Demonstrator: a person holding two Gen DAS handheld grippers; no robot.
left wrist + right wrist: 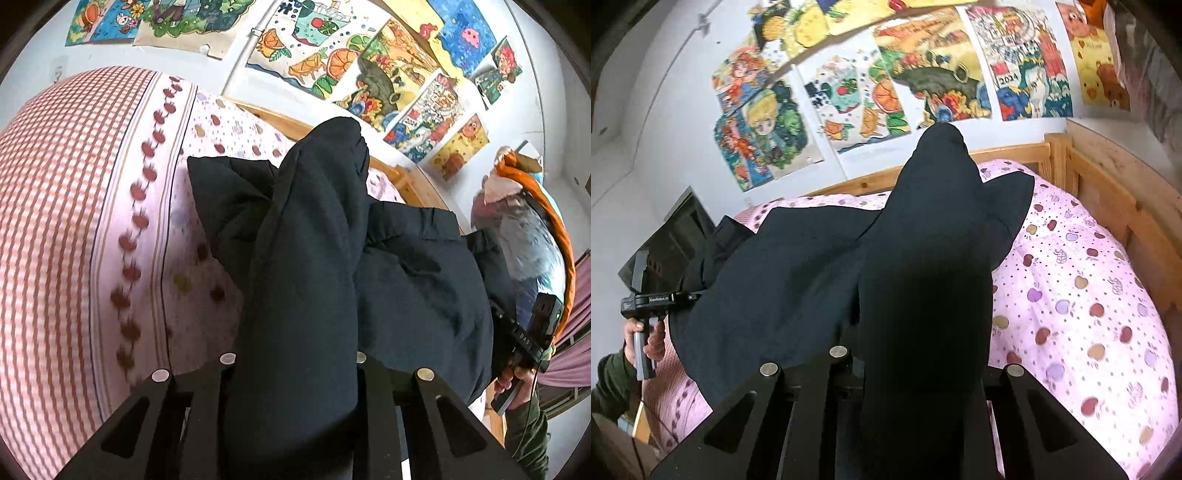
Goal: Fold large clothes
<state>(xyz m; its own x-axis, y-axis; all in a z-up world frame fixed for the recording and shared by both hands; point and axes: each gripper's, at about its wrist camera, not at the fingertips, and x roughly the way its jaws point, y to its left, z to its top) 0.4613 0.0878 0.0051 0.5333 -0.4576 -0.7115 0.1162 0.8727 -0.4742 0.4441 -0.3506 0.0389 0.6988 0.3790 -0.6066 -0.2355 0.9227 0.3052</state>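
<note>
A large dark navy padded garment (pixel 406 280) hangs stretched between both grippers above a bed; it also shows in the right wrist view (pixel 783 280). My left gripper (pixel 295 369) is shut on a bunched fold of the garment that drapes over and hides its fingertips. My right gripper (pixel 919 365) is shut on another bunched fold, fingertips also hidden. The right gripper's body shows in the left wrist view (pixel 532 343), and the left gripper's body shows in the right wrist view (pixel 646 299), each held by a hand.
The bed has a pink quilt with apple print (pixel 1089 295) and a red checked band (pixel 55 221). A wooden bed frame (pixel 1108 192) runs along the wall. Colourful drawings (pixel 923 85) cover the white wall. Orange and grey items (pixel 532 221) hang at the right.
</note>
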